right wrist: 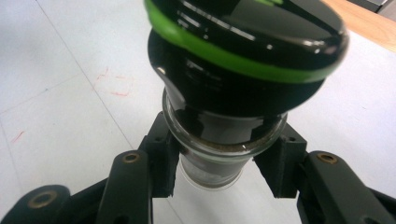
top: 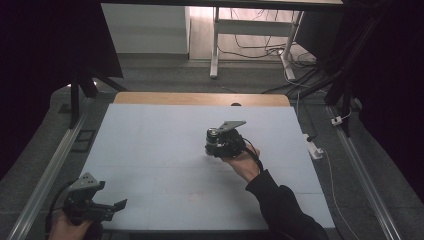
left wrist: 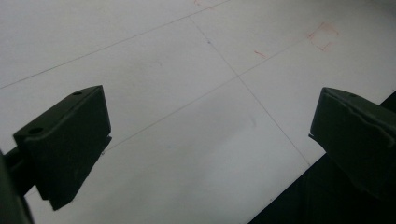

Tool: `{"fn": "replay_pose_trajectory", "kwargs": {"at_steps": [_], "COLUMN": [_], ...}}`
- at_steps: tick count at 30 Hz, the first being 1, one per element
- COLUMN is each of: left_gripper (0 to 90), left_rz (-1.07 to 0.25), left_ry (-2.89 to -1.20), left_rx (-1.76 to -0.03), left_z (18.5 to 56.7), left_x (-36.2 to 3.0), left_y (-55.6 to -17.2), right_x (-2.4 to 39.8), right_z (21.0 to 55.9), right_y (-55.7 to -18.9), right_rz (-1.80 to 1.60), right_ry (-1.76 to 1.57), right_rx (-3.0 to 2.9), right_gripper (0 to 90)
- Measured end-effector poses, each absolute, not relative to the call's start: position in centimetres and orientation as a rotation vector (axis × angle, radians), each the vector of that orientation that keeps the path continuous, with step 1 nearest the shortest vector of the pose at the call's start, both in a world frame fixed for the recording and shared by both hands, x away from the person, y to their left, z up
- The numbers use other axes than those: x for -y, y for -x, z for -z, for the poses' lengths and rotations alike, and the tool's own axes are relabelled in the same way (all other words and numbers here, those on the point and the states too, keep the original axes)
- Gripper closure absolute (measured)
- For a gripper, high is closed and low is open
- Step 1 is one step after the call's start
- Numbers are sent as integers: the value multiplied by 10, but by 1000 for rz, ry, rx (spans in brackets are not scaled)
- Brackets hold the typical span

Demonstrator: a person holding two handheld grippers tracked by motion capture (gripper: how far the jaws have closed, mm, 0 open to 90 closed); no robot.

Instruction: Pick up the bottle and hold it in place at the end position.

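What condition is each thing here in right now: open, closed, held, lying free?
Left tongs: open, nothing between them, over the white table sheet.
Right tongs: shut on the glass jar.
Glass jar: held at its neck, tilted toward the camera.
Black lid with green ring: on the jar, closed.

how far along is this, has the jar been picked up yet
Done: the right tongs are shut on the glass jar below its black, green-ringed lid. In hand: it is carried over the white table. Left: setting it down; the left tongs hang open, idle.
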State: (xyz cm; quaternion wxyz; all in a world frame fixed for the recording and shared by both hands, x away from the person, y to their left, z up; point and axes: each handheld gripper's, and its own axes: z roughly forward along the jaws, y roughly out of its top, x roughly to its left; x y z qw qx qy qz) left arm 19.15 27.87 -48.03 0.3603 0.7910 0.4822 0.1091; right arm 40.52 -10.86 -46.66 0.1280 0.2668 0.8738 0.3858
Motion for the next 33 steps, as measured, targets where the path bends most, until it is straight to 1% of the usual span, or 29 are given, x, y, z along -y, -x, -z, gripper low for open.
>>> {"fn": "replay_pose_trajectory", "kwargs": {"at_steps": [6, 13, 33], "left_gripper": [0, 0, 0], "left_rz": [-279, -276, -268], "left_ry": [-2039, -2037, -2039], "left_rx": [-1242, -1240, -1242], "left_z": [480, 480, 480], "left_x": [-279, -279, -279], "left_y": [-192, -192, -192], "right_x": [90, 80, 81], "right_z": [476, 488, 502], "right_y": [-412, -418, -420], "right_rz": [-1108, -1089, -1052], "right_ry": [-766, -762, -746], "right_rx": [-2561, -2569, -2575], "right_gripper": [524, 524, 523]}}
